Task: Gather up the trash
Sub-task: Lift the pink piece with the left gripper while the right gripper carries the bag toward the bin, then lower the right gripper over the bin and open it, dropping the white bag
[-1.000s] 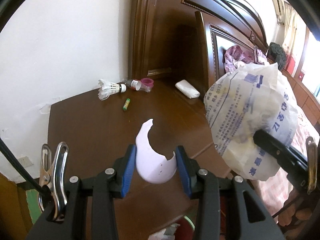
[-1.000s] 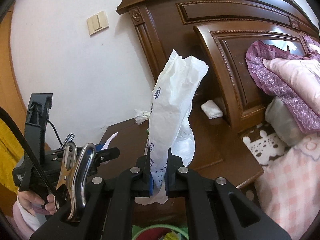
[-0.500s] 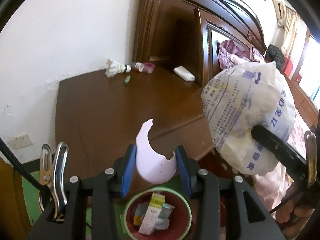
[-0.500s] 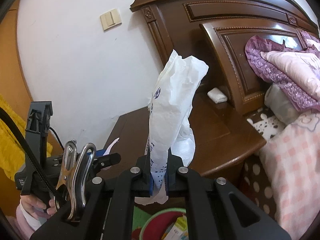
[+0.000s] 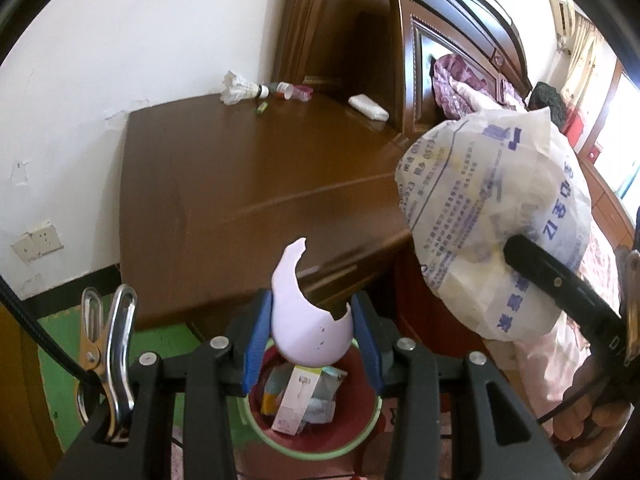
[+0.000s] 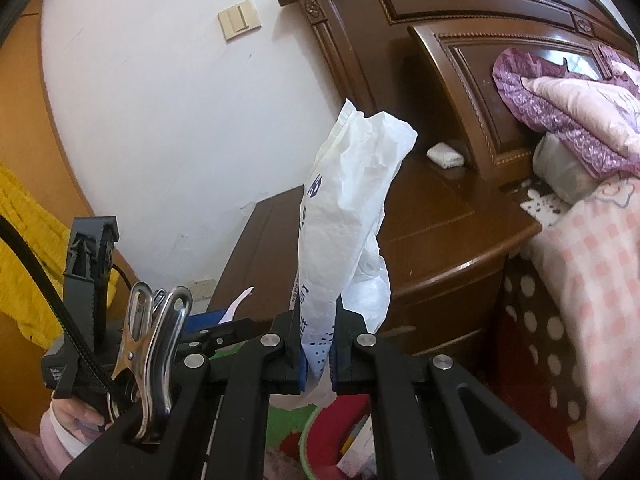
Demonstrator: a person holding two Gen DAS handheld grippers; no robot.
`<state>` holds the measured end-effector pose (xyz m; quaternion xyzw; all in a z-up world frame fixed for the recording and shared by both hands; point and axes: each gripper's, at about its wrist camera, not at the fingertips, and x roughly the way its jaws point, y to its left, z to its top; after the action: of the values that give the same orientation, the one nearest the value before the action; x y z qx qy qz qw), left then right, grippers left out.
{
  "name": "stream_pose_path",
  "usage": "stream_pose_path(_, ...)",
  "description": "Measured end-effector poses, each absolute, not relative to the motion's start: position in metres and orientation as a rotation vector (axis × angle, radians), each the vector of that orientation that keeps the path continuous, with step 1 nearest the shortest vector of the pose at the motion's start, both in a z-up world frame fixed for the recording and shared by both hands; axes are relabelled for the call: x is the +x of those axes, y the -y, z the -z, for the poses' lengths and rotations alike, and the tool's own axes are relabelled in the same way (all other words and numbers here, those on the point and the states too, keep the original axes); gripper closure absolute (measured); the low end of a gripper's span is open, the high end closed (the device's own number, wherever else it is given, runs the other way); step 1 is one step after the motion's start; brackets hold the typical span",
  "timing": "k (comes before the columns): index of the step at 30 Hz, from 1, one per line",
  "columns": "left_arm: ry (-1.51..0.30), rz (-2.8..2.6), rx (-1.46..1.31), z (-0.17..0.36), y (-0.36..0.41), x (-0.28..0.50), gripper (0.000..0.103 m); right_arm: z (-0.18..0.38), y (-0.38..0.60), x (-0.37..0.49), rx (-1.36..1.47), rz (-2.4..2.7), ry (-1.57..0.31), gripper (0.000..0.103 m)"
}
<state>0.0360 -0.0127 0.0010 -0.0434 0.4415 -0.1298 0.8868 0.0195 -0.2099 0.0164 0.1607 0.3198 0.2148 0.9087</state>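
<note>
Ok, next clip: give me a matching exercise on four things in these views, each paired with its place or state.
Things:
1. broken eggshell
2. printed plastic bag
3. shuttlecock
4. carton

Places or states:
A. lying in the red bin
B. pinched between the right gripper fingers
C. held between the left gripper fingers
D. on the far edge of the nightstand, by the wall

Pairs: 1-C, 2-B, 3-D, 4-A
</note>
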Motion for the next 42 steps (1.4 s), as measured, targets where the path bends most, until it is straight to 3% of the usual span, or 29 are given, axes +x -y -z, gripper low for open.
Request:
stream_pose_path(17, -1.026, 0.292, -0.072, 0.053, 0.008, -0.01, 0.061, 0.038, 0.181, -0.019, 0.332, -0.463, -0.783, 0.095)
stream_pose_path(42, -1.192, 0.307, -0.061, 0.139, 0.014, 0.002, 0.061, 0.147, 0.168, -0.01, 0.316, -0.387, -1.078, 0.095)
